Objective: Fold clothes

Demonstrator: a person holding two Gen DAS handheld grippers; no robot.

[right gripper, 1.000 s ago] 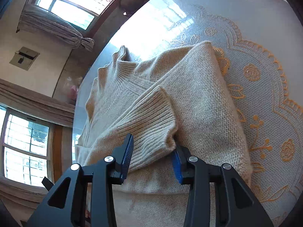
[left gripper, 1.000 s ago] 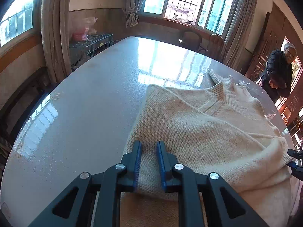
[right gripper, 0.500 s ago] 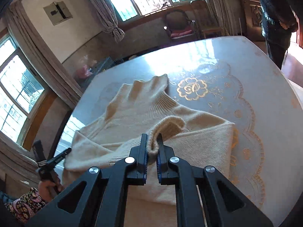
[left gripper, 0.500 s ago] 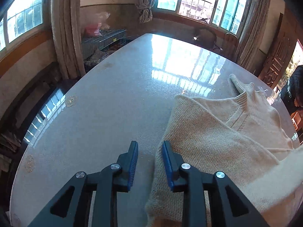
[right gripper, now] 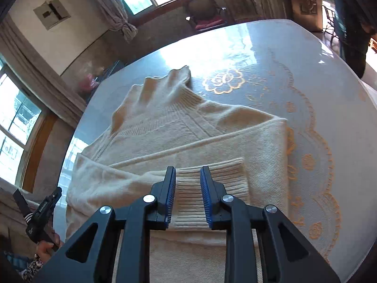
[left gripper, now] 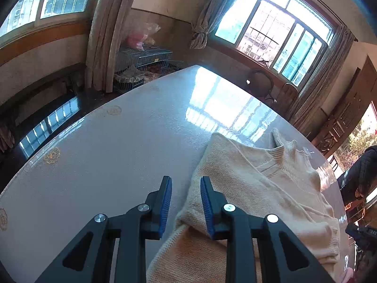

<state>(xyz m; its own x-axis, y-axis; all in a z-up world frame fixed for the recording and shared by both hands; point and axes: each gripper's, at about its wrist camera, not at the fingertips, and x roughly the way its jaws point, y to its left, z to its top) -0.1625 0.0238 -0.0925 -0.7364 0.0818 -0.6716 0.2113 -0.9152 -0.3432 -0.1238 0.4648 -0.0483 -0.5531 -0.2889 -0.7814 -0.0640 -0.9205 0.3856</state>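
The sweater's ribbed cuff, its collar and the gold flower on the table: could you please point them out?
ribbed cuff (right gripper: 212, 184), right wrist view, middle of the ribbing.
collar (right gripper: 169, 82), right wrist view, raised neck.
gold flower (right gripper: 223, 80), right wrist view, centre of the bloom.

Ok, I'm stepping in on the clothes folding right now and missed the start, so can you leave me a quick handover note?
Left gripper: fingers apart, nothing held, above the left edge of the sweater.
Right gripper: fingers opening, nothing pinched; the ribbed cuff lies flat under them.
Sweater: flat on the table, collar at the far end.
Done: sides look folded in, a sleeve laid across the body.
Left: probably fold the near end up towards the collar; the hem is out of view.
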